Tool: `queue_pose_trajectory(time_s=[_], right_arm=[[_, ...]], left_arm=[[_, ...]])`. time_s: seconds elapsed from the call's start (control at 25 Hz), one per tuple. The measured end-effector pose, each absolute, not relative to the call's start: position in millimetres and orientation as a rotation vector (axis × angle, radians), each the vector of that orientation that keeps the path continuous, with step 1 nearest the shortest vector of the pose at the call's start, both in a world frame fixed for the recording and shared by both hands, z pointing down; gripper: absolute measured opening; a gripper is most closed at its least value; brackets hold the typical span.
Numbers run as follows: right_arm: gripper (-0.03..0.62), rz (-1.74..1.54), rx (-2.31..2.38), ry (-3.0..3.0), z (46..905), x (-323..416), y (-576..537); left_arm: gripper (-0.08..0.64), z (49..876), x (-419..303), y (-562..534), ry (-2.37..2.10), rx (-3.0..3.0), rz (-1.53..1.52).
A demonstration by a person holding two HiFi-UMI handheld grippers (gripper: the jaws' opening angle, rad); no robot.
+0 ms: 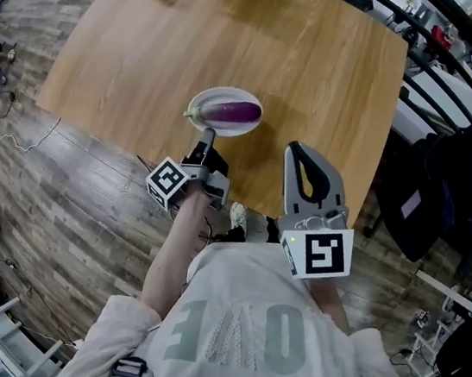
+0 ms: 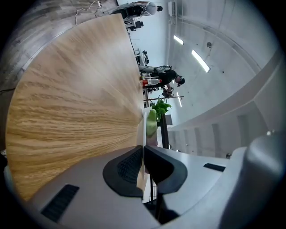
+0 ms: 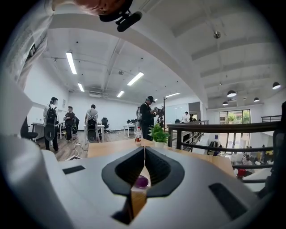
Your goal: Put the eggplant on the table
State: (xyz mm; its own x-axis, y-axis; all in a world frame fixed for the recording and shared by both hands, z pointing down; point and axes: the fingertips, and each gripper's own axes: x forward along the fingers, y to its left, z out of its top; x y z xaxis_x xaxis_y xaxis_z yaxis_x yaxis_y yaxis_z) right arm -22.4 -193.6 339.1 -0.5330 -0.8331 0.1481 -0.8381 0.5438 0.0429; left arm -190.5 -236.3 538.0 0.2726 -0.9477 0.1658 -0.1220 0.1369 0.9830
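Both left gripper (image 1: 206,135) and right gripper (image 1: 299,152) are pinched shut, empty; I'd spread the left one wide, then straddle the eggplant (image 1: 230,111) lying just beyond its fingertips on the plate (image 1: 223,93).

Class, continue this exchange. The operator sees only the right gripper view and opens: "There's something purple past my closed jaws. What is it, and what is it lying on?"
Observer: It's the eggplant, lying on a white plate.
Operator: I can't see my other gripper. Where is it?
Observer: The left gripper is at the near rim of the white plate, jaws shut on that rim.
Operator: Which end of the eggplant is nearest it?
Observer: The green stem, which sits just ahead of the left gripper's jaws.
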Motion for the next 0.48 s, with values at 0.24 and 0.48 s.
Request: queue_pose_trajectory(time_s=[0.24,0.48], right_arm=[[0.020,0.114,1.383,-2.632,346,-26,-191],[0.020,0.126,1.364,-2.635,348,-21,-192]], left_arm=[[0.018,548,-189,-238,-1.132,1.276,-0.813],[0.018,558,-194,-243,-1.169,1.252,-0.798]])
